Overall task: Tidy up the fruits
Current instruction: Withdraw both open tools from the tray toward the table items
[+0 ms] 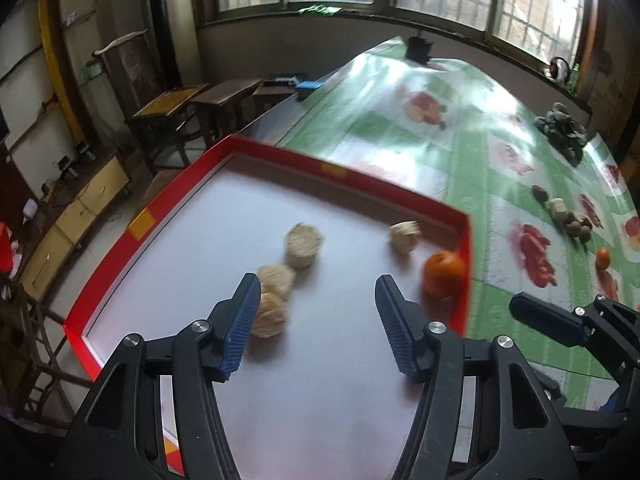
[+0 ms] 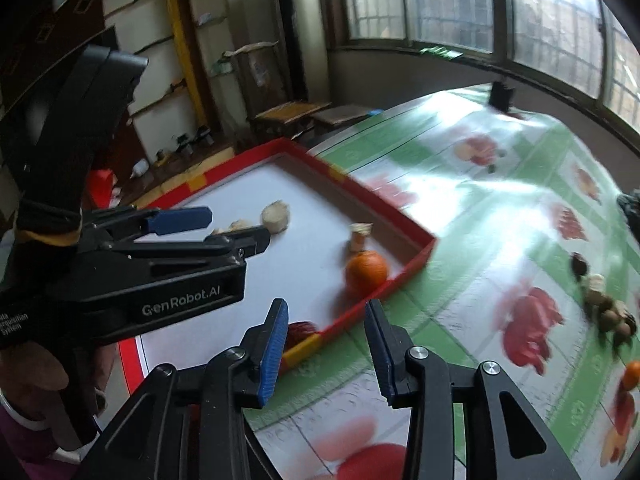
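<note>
Over the tray [image 1: 464, 236], the left claw [image 1: 316, 324] gapes empty near an orange [image 1: 445, 273] in the corner, while from the right wrist the right claw [image 2: 326, 350], parted and empty, hangs above the bench [image 2: 460, 240].

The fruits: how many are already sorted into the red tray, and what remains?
Done: an orange and four pale pieces lie in the red tray. In hand: nothing; the left gripper and right gripper are empty. Left: a small orange and a brown cluster on the tablecloth.
</note>
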`<state>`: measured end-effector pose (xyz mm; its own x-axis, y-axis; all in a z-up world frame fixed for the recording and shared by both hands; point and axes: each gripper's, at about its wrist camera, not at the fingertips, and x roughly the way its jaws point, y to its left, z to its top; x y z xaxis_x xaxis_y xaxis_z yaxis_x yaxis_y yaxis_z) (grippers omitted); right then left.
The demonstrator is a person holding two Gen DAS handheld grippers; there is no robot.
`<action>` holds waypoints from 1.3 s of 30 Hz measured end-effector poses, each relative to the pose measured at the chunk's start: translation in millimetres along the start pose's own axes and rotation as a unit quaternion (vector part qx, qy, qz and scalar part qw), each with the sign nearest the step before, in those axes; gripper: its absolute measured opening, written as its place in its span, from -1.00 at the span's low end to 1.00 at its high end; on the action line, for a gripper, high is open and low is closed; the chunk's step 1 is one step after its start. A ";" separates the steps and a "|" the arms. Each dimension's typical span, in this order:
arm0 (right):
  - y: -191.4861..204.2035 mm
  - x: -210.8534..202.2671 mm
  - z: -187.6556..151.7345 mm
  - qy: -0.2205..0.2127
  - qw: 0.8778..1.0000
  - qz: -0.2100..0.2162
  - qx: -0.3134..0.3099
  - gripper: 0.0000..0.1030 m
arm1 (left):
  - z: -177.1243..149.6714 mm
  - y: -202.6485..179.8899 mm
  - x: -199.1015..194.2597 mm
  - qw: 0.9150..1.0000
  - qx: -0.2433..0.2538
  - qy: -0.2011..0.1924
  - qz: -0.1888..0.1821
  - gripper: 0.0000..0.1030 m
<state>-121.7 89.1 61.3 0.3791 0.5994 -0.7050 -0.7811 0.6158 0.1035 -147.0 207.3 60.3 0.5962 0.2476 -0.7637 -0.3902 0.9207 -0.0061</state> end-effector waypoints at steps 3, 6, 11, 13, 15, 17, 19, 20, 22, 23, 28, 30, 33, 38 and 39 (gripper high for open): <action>-12.1 -14.5 -3.6 -0.015 0.999 -0.018 0.024 -0.21 | 4.0 -19.1 -5.4 1.000 0.013 -0.010 -0.011 0.16; -30.0 -28.2 -9.4 -0.024 0.998 -0.034 0.046 -0.19 | 6.3 -43.8 -10.4 0.999 0.034 -0.019 -0.025 0.16; -60.1 -46.4 -24.4 -0.024 0.994 -0.067 0.079 -0.18 | 9.3 -85.6 -12.8 0.996 0.066 -0.027 -0.048 0.16; -74.1 -56.1 -31.9 -0.027 0.992 -0.077 0.096 -0.18 | 10.7 -101.8 -11.7 0.995 0.075 -0.027 -0.057 0.16; -87.8 -64.4 -38.9 -0.029 0.989 -0.089 0.111 -0.18 | 12.2 -117.5 -12.0 0.994 0.085 -0.029 -0.065 0.16; -102.4 -74.3 -47.2 -0.030 0.986 -0.102 0.127 -0.18 | 13.2 -133.1 -11.4 0.992 0.096 -0.030 -0.074 0.16; -116.4 -83.8 -55.0 -0.031 0.983 -0.115 0.142 -0.18 | 14.1 -149.6 -10.5 0.991 0.104 -0.031 -0.083 0.16; -122.7 -86.9 -57.5 -0.032 0.981 -0.120 0.148 -0.18 | 14.4 -157.3 -10.0 0.990 0.109 -0.030 -0.086 0.16; -137.4 -94.3 -65.7 -0.031 0.977 -0.133 0.162 -0.18 | 15.5 -171.7 -9.3 0.988 0.117 -0.031 -0.094 0.16; -143.8 -97.5 -69.4 -0.031 0.976 -0.136 0.169 -0.17 | 15.9 -177.8 -8.6 0.987 0.120 -0.031 -0.097 0.16; -170.0 -109.8 -84.0 -0.031 0.969 -0.150 0.195 -0.17 | 17.0 -205.7 -5.2 0.984 0.136 -0.028 -0.112 0.16; -177.9 -115.0 -89.7 -0.033 0.967 -0.154 0.201 -0.17 | 17.2 -215.3 -2.6 0.983 0.142 -0.024 -0.117 0.16; -191.7 -123.3 -98.6 -0.035 0.963 -0.165 0.212 -0.17 | 18.2 -227.0 5.0 0.980 0.146 -0.010 -0.133 0.16; -215.3 -129.9 -110.4 -0.033 0.955 -0.179 0.234 -0.17 | 25.8 -238.4 22.0 0.976 0.140 0.019 -0.166 0.16; -219.7 -131.4 -112.7 -0.034 0.954 -0.180 0.237 -0.17 | 26.7 -240.0 24.9 0.974 0.139 0.025 -0.174 0.16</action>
<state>-55.8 -182.6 52.1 0.6239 0.3270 -0.7098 -0.2876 0.9406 0.1805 -19.7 0.6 60.0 0.6208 -0.1034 -0.7771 0.0394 0.9941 -0.1008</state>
